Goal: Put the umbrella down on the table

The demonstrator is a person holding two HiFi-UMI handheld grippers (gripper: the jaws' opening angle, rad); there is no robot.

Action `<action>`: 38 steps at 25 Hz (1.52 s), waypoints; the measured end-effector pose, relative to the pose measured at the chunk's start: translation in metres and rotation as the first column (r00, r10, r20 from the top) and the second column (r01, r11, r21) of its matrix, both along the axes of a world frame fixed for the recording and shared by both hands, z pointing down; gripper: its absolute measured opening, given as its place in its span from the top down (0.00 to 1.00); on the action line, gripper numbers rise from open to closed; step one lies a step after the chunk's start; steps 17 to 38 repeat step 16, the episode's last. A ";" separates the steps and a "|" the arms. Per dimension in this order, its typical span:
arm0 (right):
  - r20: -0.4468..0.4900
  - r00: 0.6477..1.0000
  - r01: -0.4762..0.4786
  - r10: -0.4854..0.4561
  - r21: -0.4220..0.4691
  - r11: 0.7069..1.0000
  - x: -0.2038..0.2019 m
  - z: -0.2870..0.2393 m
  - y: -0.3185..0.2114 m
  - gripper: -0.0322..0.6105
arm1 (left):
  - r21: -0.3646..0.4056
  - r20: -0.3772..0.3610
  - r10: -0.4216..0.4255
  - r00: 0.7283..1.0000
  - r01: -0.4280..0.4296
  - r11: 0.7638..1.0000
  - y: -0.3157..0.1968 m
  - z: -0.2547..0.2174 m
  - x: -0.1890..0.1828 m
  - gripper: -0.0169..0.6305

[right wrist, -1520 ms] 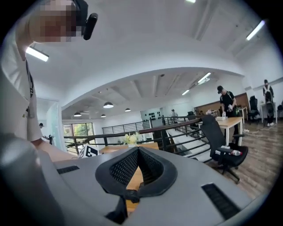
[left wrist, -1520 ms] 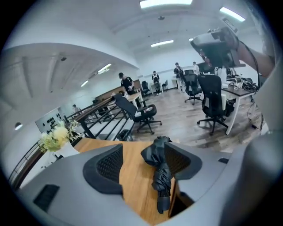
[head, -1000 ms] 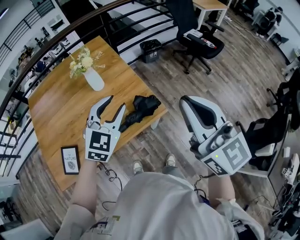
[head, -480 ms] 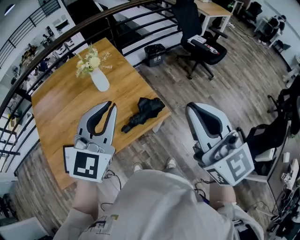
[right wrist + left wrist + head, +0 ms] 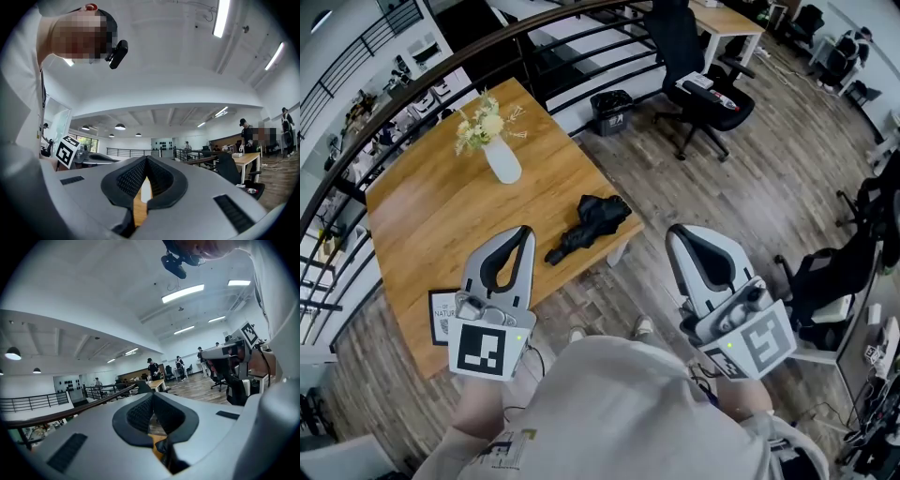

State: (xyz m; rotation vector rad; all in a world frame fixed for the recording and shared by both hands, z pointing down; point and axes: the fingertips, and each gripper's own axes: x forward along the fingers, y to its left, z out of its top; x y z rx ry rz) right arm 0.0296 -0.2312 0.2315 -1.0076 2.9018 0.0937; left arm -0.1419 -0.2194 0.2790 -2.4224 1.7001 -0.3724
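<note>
The folded black umbrella [image 5: 586, 228] lies on the wooden table [image 5: 422, 216] near its right front corner, and nothing is touching it. My left gripper [image 5: 525, 232] hovers above the table's front edge, to the left of the umbrella and apart from it, shut with nothing between its jaws. In the left gripper view the left gripper [image 5: 152, 394] shows its pads meeting at the tip. My right gripper [image 5: 675, 234] hangs over the floor to the right of the table, also shut and holding nothing. The right gripper view shows the right gripper [image 5: 146, 158] with its tips together.
A white vase with flowers [image 5: 502, 161] stands at the table's back. A small framed picture [image 5: 441, 314] lies at its front left corner. A dark railing [image 5: 534, 42] runs behind the table. A bin [image 5: 612, 111] and an office chair [image 5: 694, 56] stand on the wood floor beyond.
My left gripper's jaws went from open to shut and it drew back from the umbrella toward the person. The umbrella stayed on the table. The right gripper barely shifted.
</note>
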 end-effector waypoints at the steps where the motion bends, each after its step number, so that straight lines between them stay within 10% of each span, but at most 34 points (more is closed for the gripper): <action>1: -0.002 1.000 0.001 -0.001 -0.011 1.000 -0.001 0.004 0.000 0.91 | -0.005 0.007 0.000 1.000 0.000 1.000 0.000 0.003 0.001 0.94; 38: -0.014 1.000 0.022 -0.023 -0.039 0.999 -0.006 0.013 -0.002 0.91 | -0.058 -0.028 -0.041 0.999 0.039 0.998 0.004 0.013 0.003 0.95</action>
